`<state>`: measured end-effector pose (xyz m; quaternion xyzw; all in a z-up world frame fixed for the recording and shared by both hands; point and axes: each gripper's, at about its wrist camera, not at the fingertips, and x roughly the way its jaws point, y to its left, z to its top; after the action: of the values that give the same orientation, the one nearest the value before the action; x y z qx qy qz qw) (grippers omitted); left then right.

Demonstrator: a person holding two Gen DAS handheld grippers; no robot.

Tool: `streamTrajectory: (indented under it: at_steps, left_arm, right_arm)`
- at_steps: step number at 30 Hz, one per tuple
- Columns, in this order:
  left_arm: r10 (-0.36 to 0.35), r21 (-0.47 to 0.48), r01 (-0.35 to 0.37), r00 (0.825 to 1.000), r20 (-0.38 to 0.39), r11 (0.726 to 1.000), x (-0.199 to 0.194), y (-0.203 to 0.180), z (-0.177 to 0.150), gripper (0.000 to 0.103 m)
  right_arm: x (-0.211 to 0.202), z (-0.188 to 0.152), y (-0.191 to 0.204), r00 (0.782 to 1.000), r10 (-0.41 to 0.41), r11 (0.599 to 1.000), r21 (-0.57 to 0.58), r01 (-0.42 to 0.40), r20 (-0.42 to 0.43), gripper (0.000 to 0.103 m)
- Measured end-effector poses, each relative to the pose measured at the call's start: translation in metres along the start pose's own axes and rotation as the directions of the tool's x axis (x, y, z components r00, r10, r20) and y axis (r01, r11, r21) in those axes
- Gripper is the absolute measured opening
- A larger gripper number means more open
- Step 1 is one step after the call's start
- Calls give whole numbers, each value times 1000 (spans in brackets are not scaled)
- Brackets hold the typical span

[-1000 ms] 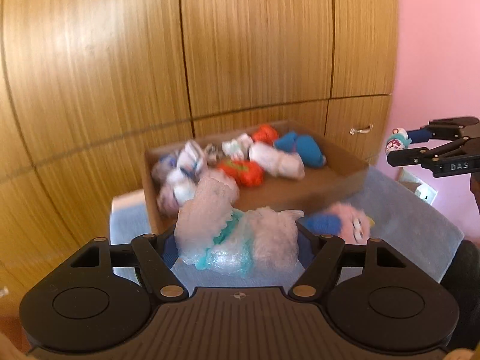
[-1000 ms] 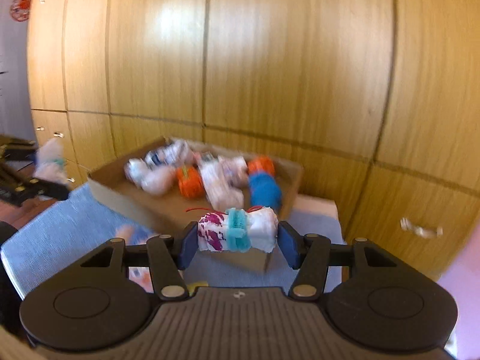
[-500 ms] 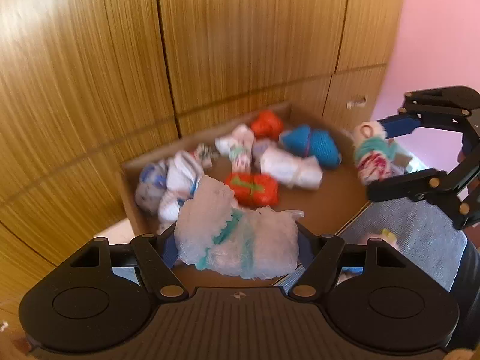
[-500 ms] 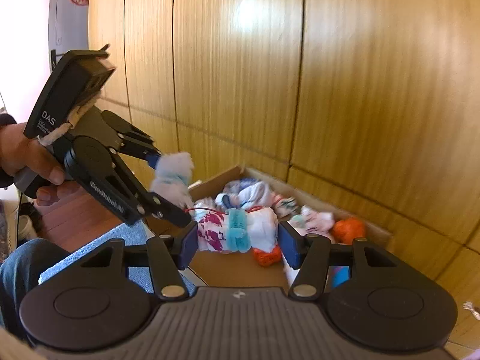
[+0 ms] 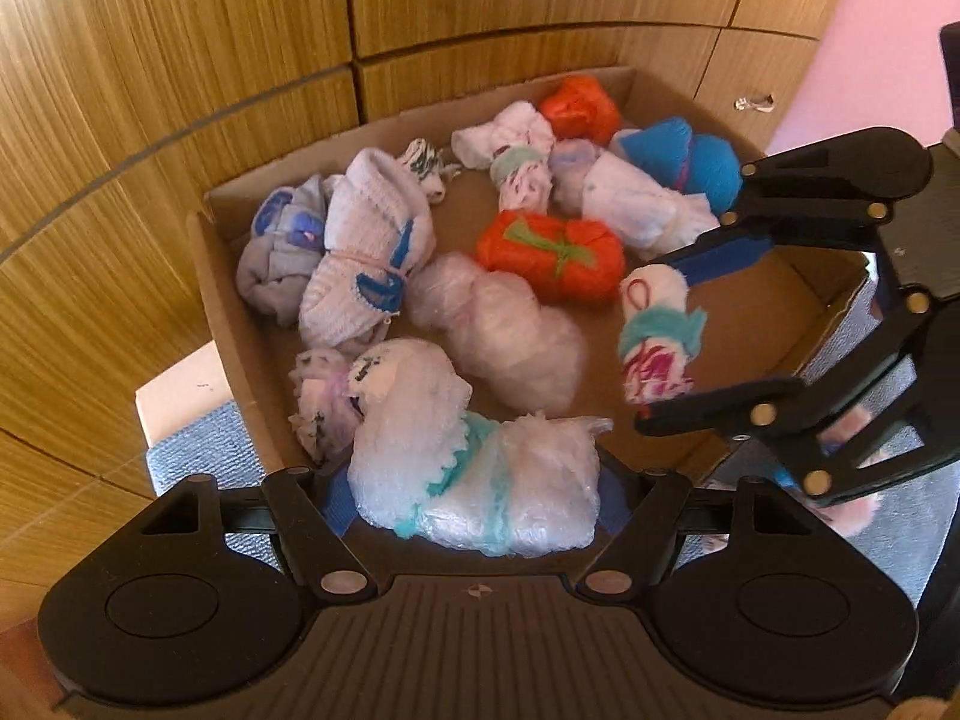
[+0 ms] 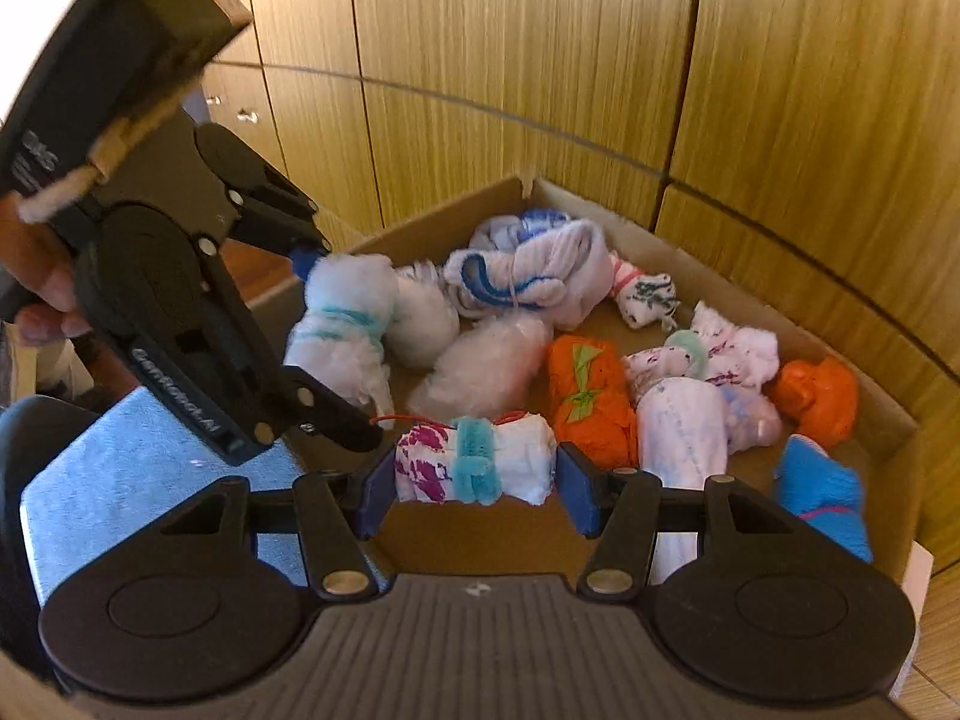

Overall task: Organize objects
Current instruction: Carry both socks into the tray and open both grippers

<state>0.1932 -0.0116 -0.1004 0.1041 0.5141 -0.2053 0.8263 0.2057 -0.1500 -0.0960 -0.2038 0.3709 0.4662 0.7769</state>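
My left gripper (image 5: 474, 498) is shut on a white bubble-wrap bundle tied with teal (image 5: 480, 480), held over the near edge of the cardboard box (image 5: 216, 300). My right gripper (image 6: 471, 480) is shut on a white and magenta cloth roll with a teal tie (image 6: 474, 468), also over the box. That roll shows in the left wrist view (image 5: 657, 336), and the left gripper with its bundle (image 6: 342, 330) shows in the right wrist view. The box holds several bundles, among them an orange one (image 5: 552, 258) and a blue one (image 5: 681, 162).
The box sits on a blue-grey cloth (image 5: 198, 450) on a low table. Wooden cabinet doors (image 5: 420, 0) stand right behind the box. A pink wall (image 5: 870, 30) is to the right. A person's hand (image 6: 36, 288) holds the left gripper.
Both grippers have moved forward and down over the box, each still holding its bundle. They have come close together above the box's front half.
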Motion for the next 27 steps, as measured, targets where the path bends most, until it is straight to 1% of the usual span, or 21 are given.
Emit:
streamTrajectory:
  at_steps: [2, 4, 6, 10, 16, 27]
  left_arm:
    - [-3, 7, 3, 1000, -5, 1000, -1, -2, 0, 79]
    - [11, 26, -11, 1000, -9, 1000, 2, -6, 1, 78]
    - [17, 47, -17, 1000, -10, 999, 2, -9, 0, 78]
    - [67, 131, -63, 997, -25, 989, 5, -21, -2, 78]
    - [84, 140, -80, 996, -25, 987, 5, -21, -1, 77]
    - [92, 116, -89, 996, -22, 989, 9, -23, 3, 77]
  right_arm:
    - [7, 2, 0, 1000, 4, 1000, -4, -4, -16, 53]
    - [12, 4, 1, 999, 10, 1000, -13, -10, -31, 53]
    - [16, 4, 4, 999, 2, 999, -43, -4, -47, 53]
    - [22, 2, 9, 998, -8, 995, -103, 1, -62, 53]
    - [19, 3, 7, 998, -11, 993, -122, 4, -58, 53]
    - [20, 0, 6, 998, -15, 993, -115, 7, -64, 53]
